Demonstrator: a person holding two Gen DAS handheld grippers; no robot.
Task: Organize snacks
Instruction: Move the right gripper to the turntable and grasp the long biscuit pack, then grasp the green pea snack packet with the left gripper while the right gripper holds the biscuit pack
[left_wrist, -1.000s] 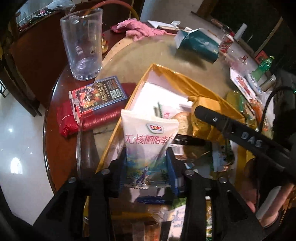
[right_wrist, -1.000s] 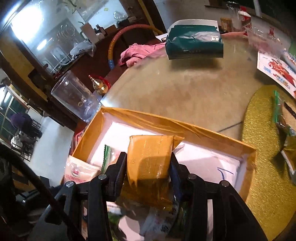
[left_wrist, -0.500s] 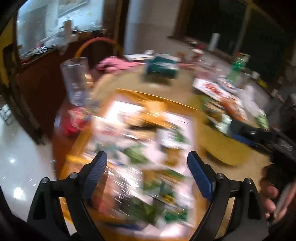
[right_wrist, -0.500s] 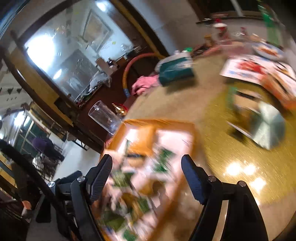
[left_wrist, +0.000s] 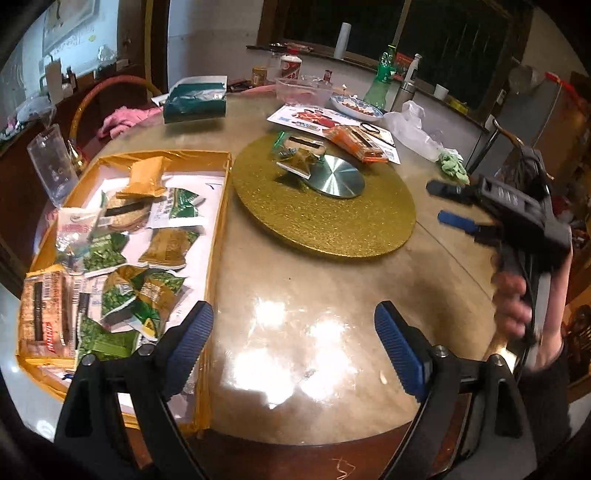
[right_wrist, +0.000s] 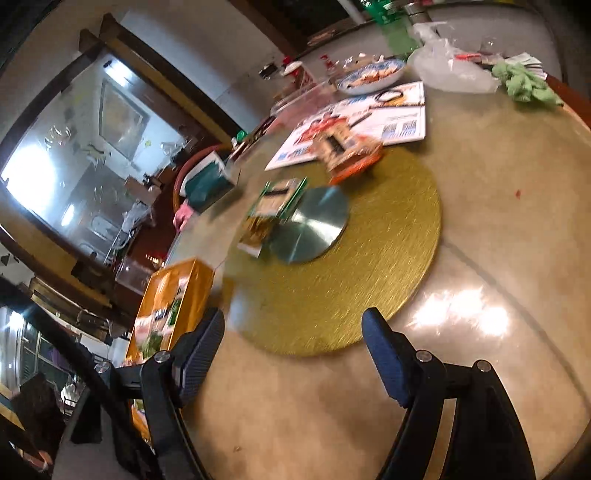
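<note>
Both tongs, left (left_wrist: 293, 332) and right (right_wrist: 293, 349), gape wide and empty over the bare desk (left_wrist: 314, 295); snack packets (left_wrist: 122, 258) lie in the gold-rimmed tray (left_wrist: 218, 229), more (left_wrist: 299, 157) on the gold turntable (left_wrist: 332, 221).

A home dining room. A large round table (left_wrist: 314, 288) carries a gold turntable (left_wrist: 325, 221), a plate of food (left_wrist: 356, 107) and bottles (left_wrist: 380, 79) at the far side. A glass-fronted cabinet (right_wrist: 85, 166) stands to the left.
</note>
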